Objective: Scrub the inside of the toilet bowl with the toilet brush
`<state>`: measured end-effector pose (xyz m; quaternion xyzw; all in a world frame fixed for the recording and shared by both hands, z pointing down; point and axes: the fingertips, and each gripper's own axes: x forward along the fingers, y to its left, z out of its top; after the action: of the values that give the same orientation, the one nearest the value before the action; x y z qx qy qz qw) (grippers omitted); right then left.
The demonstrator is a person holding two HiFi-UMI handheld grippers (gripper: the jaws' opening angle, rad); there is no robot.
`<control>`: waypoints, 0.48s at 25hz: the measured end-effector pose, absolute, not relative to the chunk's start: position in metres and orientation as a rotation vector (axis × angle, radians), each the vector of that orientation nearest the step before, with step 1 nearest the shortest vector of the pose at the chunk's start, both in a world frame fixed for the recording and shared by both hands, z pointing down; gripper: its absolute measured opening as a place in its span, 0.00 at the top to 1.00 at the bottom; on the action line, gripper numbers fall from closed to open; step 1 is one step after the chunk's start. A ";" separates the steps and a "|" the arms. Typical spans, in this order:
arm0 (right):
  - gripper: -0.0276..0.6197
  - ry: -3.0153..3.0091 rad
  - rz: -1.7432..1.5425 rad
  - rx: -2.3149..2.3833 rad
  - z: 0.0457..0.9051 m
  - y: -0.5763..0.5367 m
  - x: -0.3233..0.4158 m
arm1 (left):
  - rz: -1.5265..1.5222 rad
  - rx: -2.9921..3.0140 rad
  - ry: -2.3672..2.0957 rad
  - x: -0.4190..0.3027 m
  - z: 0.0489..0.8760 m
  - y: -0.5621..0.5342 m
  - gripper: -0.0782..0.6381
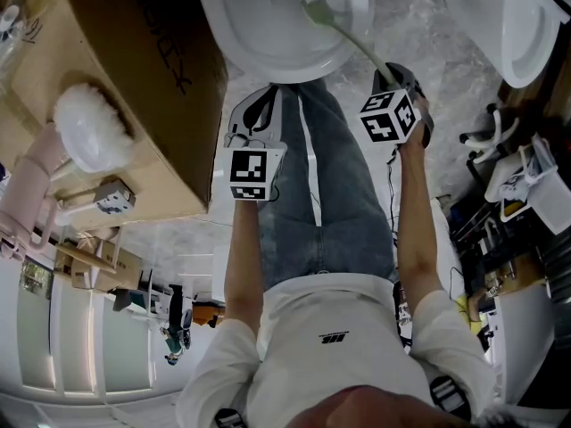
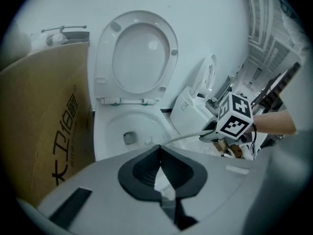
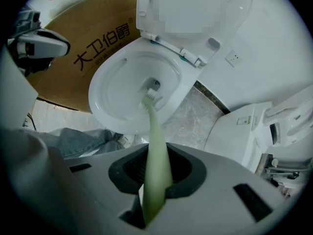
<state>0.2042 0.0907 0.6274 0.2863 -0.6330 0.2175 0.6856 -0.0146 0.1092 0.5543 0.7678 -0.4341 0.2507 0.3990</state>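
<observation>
Mid-scrub: right gripper (image 3: 155, 168) clamps brush (image 3: 152, 121), bristles at bowl (image 3: 112, 102) drain; left gripper (image 2: 160, 163) closed, empty. Next, likely sweep the bowl's walls.

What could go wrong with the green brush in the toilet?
The right gripper holds the toilet brush far back on its thin handle, so it might twist or slip when pushed. Lifting the bristles out fast could flick drips onto the jeans or the cardboard box beside the toilet bowl.
</observation>
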 end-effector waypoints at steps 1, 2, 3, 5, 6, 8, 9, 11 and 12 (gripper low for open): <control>0.88 -1.417 0.491 0.638 0.627 0.094 0.203 | 0.634 1.944 -1.097 -0.014 0.554 0.110 0.88; 0.88 -1.415 0.494 0.634 0.627 0.097 0.202 | 0.633 1.944 -1.096 -0.014 0.554 0.110 0.88; 0.88 -1.414 0.498 0.630 0.627 0.099 0.201 | 0.633 1.945 -1.095 -0.014 0.554 0.111 0.88; 0.88 -1.413 0.504 0.623 0.626 0.105 0.198 | 0.634 1.944 -1.095 -0.015 0.554 0.113 0.88; 0.88 -1.413 0.507 0.621 0.626 0.108 0.197 | 0.634 1.945 -1.095 -0.015 0.554 0.113 0.88; 0.88 -1.413 0.513 0.616 0.625 0.112 0.195 | 0.634 1.945 -1.095 -0.015 0.554 0.114 0.88; 0.88 -1.413 0.516 0.613 0.624 0.115 0.194 | 0.634 1.945 -1.096 -0.015 0.554 0.115 0.88; 0.88 -1.415 0.522 0.606 0.624 0.119 0.190 | 0.631 1.944 -1.095 -0.015 0.554 0.116 0.88; 0.88 -1.416 0.527 0.604 0.623 0.121 0.188 | 0.630 1.944 -1.095 -0.015 0.554 0.116 0.88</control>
<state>0.1880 0.1215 0.6235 0.2699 -0.6324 0.2355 0.6868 -0.0153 0.1162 0.5544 0.7686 -0.4328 0.2490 0.4000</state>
